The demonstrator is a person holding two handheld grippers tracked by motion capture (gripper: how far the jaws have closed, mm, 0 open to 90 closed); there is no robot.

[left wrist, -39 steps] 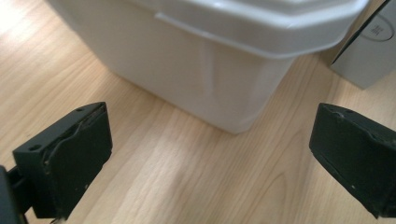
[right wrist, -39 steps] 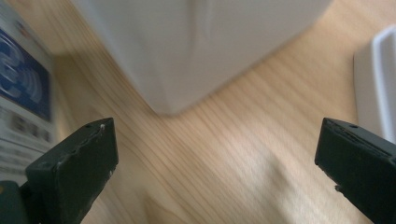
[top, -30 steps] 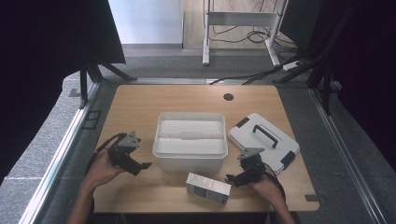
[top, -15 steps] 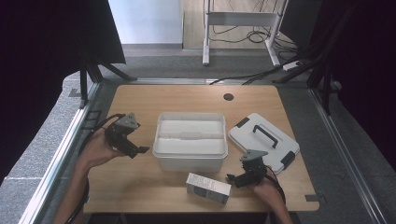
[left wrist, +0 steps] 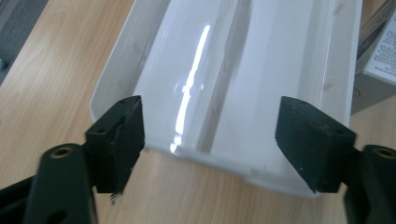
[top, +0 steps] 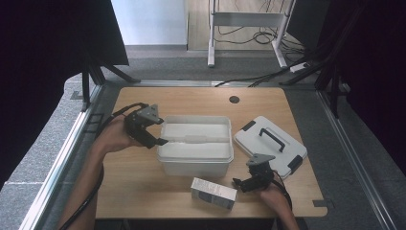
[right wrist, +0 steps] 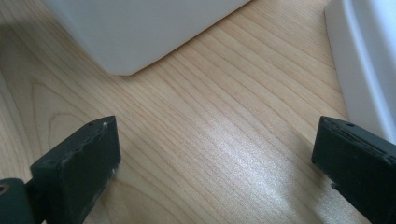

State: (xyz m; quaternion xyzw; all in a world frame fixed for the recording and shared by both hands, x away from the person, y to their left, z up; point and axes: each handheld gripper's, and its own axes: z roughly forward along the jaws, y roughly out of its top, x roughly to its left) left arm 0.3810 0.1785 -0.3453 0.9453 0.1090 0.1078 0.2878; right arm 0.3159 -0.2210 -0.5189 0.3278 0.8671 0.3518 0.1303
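A white open-topped plastic bin [top: 195,155] stands in the middle of the wooden table [top: 139,187]. My left gripper [top: 160,132] is open at the bin's left end. In the left gripper view its jaws straddle the bin's rim [left wrist: 205,156] without touching it, with the glossy inside [left wrist: 243,70] beyond. The bin's white lid [top: 287,152], with a black handle, lies flat to the right. A small grey and white carton [top: 214,192] lies in front of the bin. My right gripper [top: 241,184] is open just right of the carton, with bare wood [right wrist: 215,154] between its jaws.
The right gripper view has the bin's corner [right wrist: 140,32] ahead and the lid's edge [right wrist: 369,65] at the right. The carton [left wrist: 378,56] sits past the bin in the left gripper view. A cable hole [top: 234,99] is at the table's back.
My left gripper has moved away from the front edge and rightward, up to the bin's left end. The right gripper has stayed almost still beside the carton.
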